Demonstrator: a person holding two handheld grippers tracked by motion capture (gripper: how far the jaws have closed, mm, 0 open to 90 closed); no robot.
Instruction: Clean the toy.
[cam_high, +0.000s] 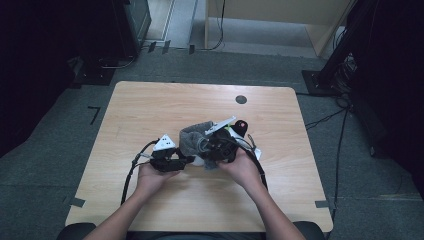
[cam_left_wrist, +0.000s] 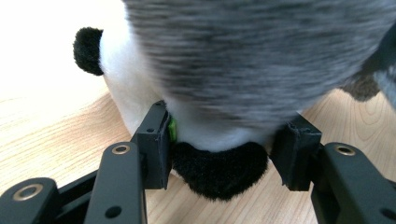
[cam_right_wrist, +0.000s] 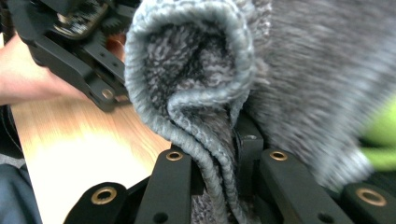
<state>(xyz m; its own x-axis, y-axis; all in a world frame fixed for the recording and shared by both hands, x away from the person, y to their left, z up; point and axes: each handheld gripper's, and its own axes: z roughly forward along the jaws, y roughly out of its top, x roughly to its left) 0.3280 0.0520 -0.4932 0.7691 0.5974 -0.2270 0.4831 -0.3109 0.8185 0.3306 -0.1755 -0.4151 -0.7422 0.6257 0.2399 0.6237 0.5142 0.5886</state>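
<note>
Right gripper view: right tongs (cam_right_wrist: 219, 154) pinching grey ribbed knit sleeve (cam_right_wrist: 196, 70), left tongs (cam_left_wrist: 224, 140) clamping black-and-white plush panda (cam_left_wrist: 140, 79) on wooden worktop (cam_left_wrist: 46, 130); risk of hem slipping free under pull.

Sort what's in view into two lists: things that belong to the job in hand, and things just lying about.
In the job:
- grey knitted garment, its cuff pinched in the right gripper
- plush toy, black and white, between the left gripper pads

Lying about:
- dark round spot on the table
- cables on the floor
</note>
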